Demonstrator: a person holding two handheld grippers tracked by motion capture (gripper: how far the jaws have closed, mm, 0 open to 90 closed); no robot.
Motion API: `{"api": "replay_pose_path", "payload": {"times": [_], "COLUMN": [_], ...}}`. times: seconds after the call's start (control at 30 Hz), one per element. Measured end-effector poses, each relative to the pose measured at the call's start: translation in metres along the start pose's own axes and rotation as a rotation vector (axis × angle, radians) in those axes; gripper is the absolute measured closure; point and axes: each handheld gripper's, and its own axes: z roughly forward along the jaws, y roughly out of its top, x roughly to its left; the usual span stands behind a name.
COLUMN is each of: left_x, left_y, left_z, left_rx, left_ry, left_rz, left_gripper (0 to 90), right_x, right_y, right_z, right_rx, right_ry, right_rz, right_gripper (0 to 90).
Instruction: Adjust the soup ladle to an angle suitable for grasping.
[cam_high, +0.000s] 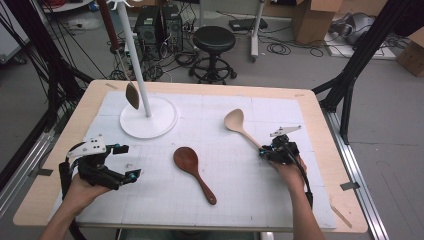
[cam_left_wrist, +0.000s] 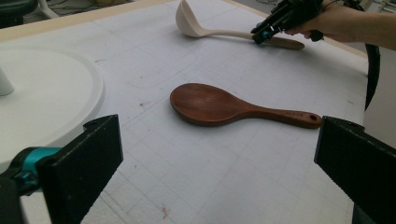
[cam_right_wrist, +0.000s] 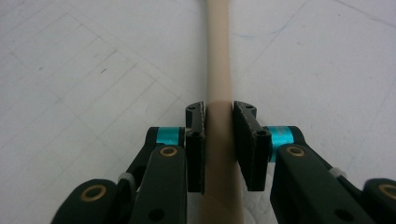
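1. Right gripper (cam_high: 265, 150) has its two black jaws pinched on the handle of the pale wooden ladle (cam_high: 239, 125); in the right gripper view the pads (cam_right_wrist: 196, 144) press flat against both sides of the handle (cam_right_wrist: 218, 116), with no gap showing.
2. Taking the white round stand base (cam_high: 149, 117) as the landmark: the pale wooden ladle lies on the white gridded mat (cam_high: 225, 200) well to the right of the base, its bowl toward the far edge of the table and its handle running toward the person's right hand.
3. Left gripper (cam_high: 131, 161) is held above the mat, nearer the person than the base and to its left, with its jaws spread wide and nothing between them; in the left gripper view they stand far apart at the bottom corners.
4. Between the two grippers, nearer the person than the base and to its right, lies a dark brown wooden spoon (cam_high: 192, 170), flat on the mat and touched by neither gripper.
5. Small stamped lettering marks that spoon's handle (cam_left_wrist: 294, 114) in the left gripper view, too small to read.
6. From the stand's white pole (cam_high: 136, 65) a dark utensil (cam_high: 131, 94) hangs over the base.
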Motion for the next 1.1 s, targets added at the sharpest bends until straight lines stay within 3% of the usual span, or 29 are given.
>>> {"api": "replay_pose_path", "payload": {"times": [0.23,0.37,0.53,0.7,0.83,0.93,1.1], "left_x": [-0.001,-0.001,-0.001,-0.001,-0.001,-0.001,-0.002], "left_y": [0.001,0.001,0.001,0.001,0.001,0.001,0.001], "left_z": [-0.001,0.0,0.0,0.0,0.0,0.001,0.0], "left_rx": [-0.008,-0.005,-0.005,-0.005,0.003,0.001,-0.001], "left_ry": [0.002,0.001,0.0,-0.001,-0.002,-0.004,0.0], "left_rz": [0.004,0.007,0.007,0.006,0.005,0.009,0.002], "left_gripper": [1.7,1.7,1.7,1.7,1.7,1.7,1.7], "right_x": [0.005,0.005,0.005,0.006,0.006,0.007,0.007], "right_y": [-0.004,-0.005,0.0,0.011,0.014,0.015,0.015], "right_z": [-0.004,-0.004,-0.002,0.006,0.014,0.015,0.013], "right_rx": [0.009,0.001,-0.03,-0.02,-0.006,0.001,0.004], "right_ry": [0.035,0.038,0.013,-0.009,-0.008,0.009,0.015], "right_rz": [-0.021,-0.009,-0.007,-0.025,-0.026,-0.047,-0.058], "right_gripper": [75.5,74.4,66.9,65.6,68.2,76.6,77.9]}}
